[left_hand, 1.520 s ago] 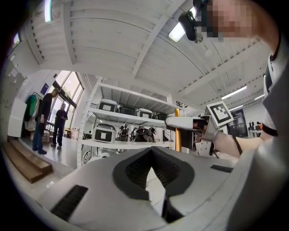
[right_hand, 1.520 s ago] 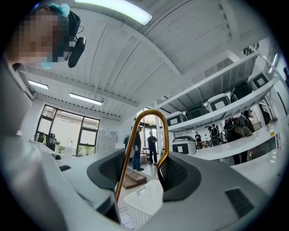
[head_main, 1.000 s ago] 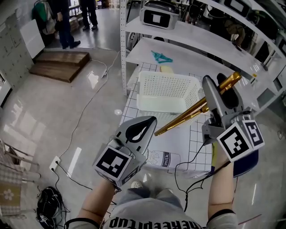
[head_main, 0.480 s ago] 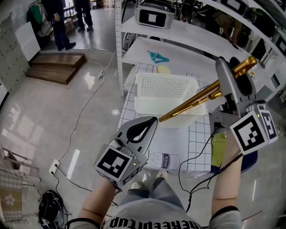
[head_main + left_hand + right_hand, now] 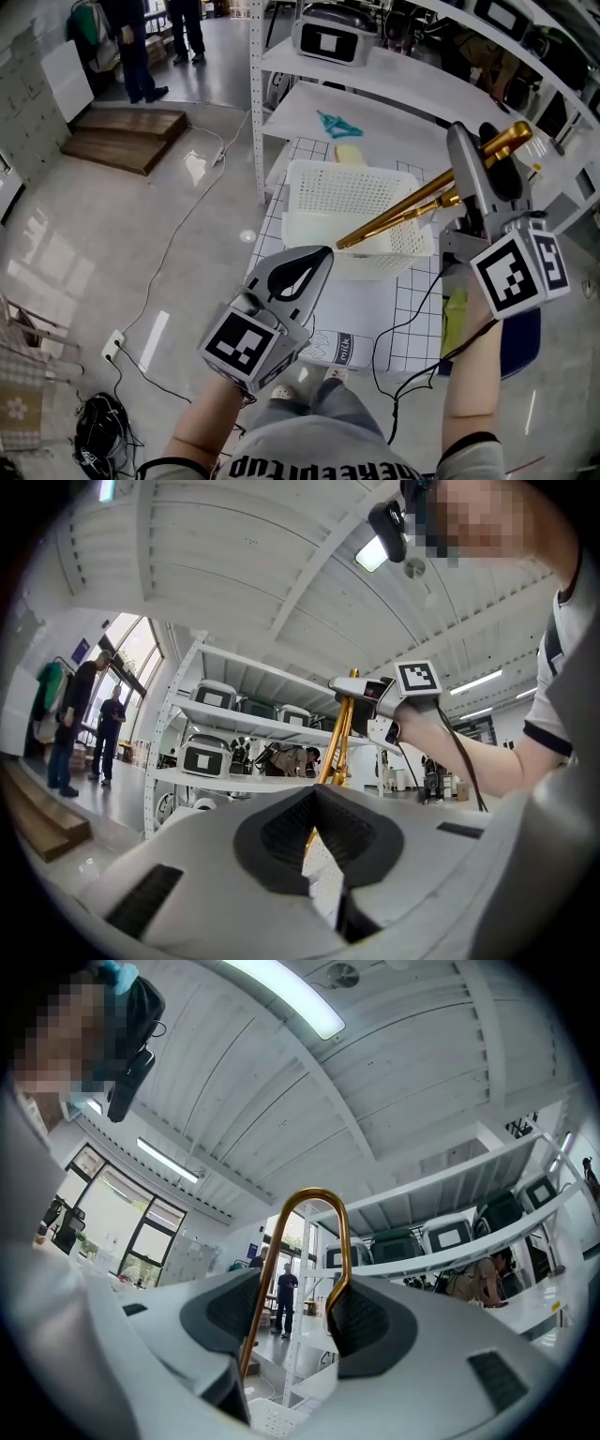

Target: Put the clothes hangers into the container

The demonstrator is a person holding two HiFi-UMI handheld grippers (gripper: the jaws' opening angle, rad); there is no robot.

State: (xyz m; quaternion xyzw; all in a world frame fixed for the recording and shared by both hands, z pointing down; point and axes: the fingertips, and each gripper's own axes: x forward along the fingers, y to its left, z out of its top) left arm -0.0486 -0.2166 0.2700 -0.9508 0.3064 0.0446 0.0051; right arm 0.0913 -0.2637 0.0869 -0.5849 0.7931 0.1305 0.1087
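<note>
A bundle of gold clothes hangers (image 5: pixel 403 217) slants from my right gripper (image 5: pixel 480 141) down to the left, its low end above the front of the white mesh basket (image 5: pixel 323 183). The right gripper is shut on the hangers, high at the right. In the right gripper view a gold hook (image 5: pixel 319 1232) loops up between the pads. My left gripper (image 5: pixel 319 255) hovers low at the left, shut with nothing in it. From the left gripper view the gold hangers (image 5: pixel 337 733) rise just beyond its closed tips (image 5: pixel 317 789). A teal hanger (image 5: pixel 337 123) lies on the shelf behind the basket.
The basket stands on a grid-printed mat (image 5: pixel 412 300) on a low table, under white metal shelving (image 5: pixel 255 103). A grey device (image 5: pixel 333 37) sits on an upper shelf. Cables (image 5: pixel 187 225) trail over the floor at the left; people (image 5: pixel 131 47) stand far back by a wooden pallet (image 5: pixel 122 136).
My right gripper has risen and shifted back with the gold hangers; their low end now hangs over the basket's front instead of before it. The left gripper has stayed put.
</note>
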